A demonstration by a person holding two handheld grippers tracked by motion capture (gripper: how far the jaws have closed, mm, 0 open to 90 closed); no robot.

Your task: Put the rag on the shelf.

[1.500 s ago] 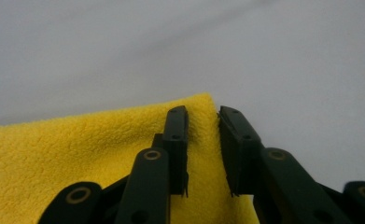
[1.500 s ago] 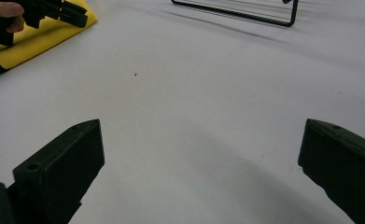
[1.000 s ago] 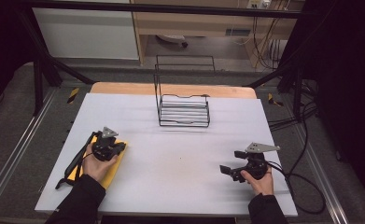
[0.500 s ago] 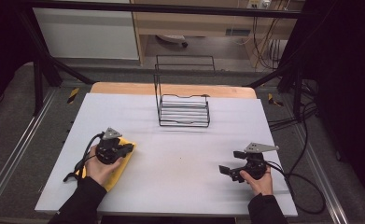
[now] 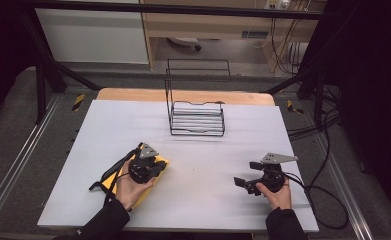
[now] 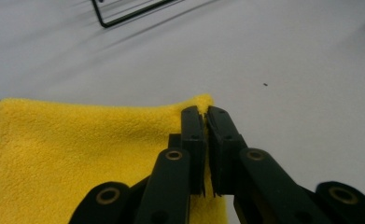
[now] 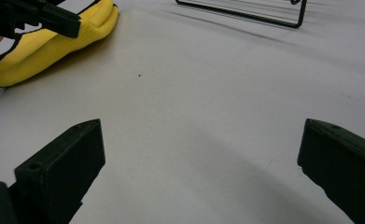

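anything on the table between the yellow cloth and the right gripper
Nothing but bare white table between the yellow cloth and the right gripper, apart from a tiny dark speck; the right gripper view shows it.

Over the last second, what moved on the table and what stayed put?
The left gripper, jaws shut on the yellow cloth, pulled the cloth from the table's left edge rightward, toward the middle. The right gripper kept its place near the right side with its jaws open, and the wire rack at the back did not move.

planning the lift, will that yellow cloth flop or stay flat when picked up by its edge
Probably floppy: the yellow cloth looks like soft terry and folds over itself. Likely light, and the left gripper pinches just its thin edge. It will probably drag and drape, not slide stiffly.
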